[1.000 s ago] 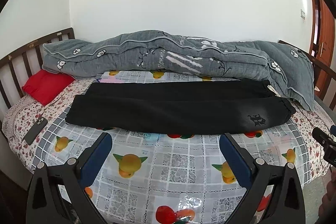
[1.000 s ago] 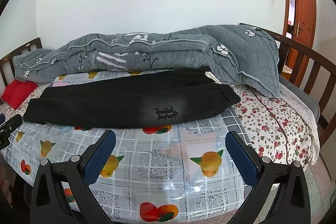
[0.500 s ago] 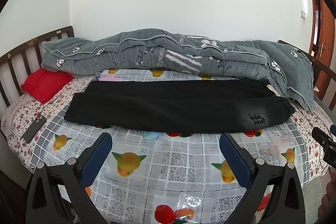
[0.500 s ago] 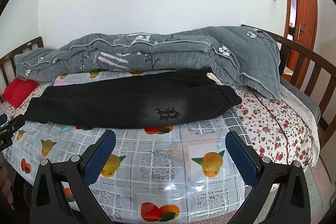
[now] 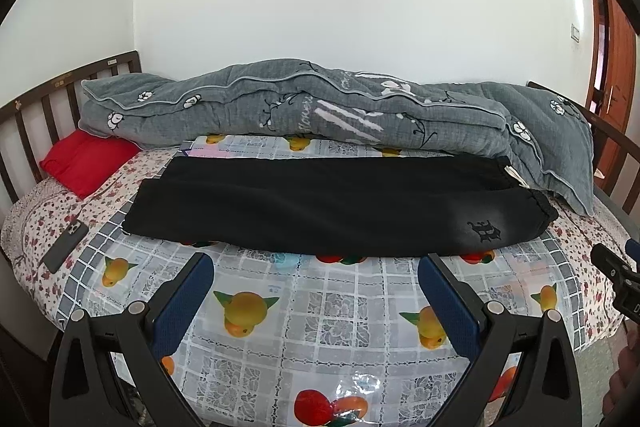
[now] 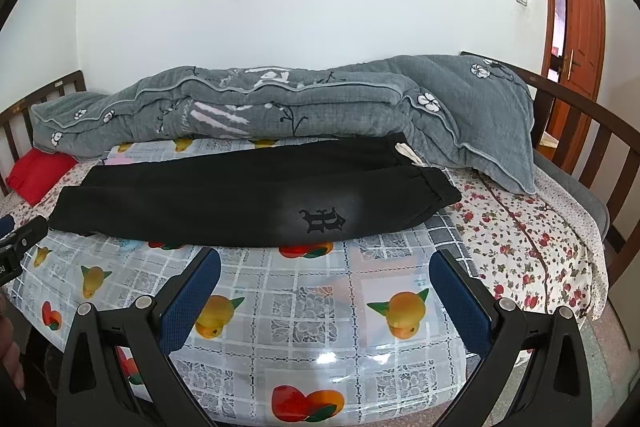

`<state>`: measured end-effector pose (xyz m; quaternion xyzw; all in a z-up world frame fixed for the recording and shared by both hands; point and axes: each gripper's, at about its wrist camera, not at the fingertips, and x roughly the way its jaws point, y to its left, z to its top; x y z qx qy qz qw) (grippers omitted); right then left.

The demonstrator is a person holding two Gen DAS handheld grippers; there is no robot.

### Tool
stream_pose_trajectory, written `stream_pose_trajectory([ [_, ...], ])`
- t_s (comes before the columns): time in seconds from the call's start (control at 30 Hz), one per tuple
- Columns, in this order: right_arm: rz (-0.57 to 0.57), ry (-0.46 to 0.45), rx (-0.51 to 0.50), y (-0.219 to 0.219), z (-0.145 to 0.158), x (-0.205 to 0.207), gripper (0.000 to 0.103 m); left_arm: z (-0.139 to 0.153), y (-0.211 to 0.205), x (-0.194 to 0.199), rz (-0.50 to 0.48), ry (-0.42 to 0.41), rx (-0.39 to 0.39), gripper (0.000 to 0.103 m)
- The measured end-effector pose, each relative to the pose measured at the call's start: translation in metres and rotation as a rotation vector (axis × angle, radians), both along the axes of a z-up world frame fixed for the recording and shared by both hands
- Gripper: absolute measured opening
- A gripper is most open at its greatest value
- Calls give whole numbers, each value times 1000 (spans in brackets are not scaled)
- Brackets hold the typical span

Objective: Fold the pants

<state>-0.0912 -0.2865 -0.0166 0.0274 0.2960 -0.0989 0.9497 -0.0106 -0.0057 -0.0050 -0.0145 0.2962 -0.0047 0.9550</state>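
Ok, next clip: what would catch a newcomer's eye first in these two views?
The black pants stand out first, laid lengthwise across the middle of the bed on a fruit-print plastic cover, with a gothic emblem near the waistband end. Behind them a rumpled grey quilt runs along the white wall, with a red pillow at the left end. Both the left hand-held gripper and the right hand-held gripper hang open in front of the pants, touching nothing.

- Fruit-print plastic cover point(image 5: 320, 311) spread over the bed's middle.
- Grey quilt point(image 5: 320, 107) bunched along the cover's far edge.
- Red pillow point(image 5: 88, 163) off its far-left corner.
- Dark phone point(image 5: 66, 245) left of it.
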Motion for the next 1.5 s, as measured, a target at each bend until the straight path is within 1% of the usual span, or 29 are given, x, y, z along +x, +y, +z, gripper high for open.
stream_pose_trajectory([
  [0.53, -4, -3, -1, 0, 1, -2, 103, 4, -6, 0, -9, -3, -12, 103],
  [0.73, -6, 2, 20, -1, 1, -3, 103, 3, -5, -3, -17, -10, -11, 103],
  [0.9, -1, -6, 30, -1, 2, -4, 103, 5, -5, -5, -21, -32, -8, 103],
  [1.13, 10, -12, 28, -1, 3, -3, 103, 4, 0, -5, -9, -52, -30, 103],
  [1.3, 17, -15, 16, -1, -4, 2, 103, -5, 3, -3, 15, -71, 0, 103],
  [1.43, 8, 34, 39, -11, -20, 15, 102, -25, 12, 9, 60, -34, 8, 103],
  [1.5, -7, 54, 33, -15, -32, 20, 102, -35, 17, 16, 75, -19, 8, 103],
])
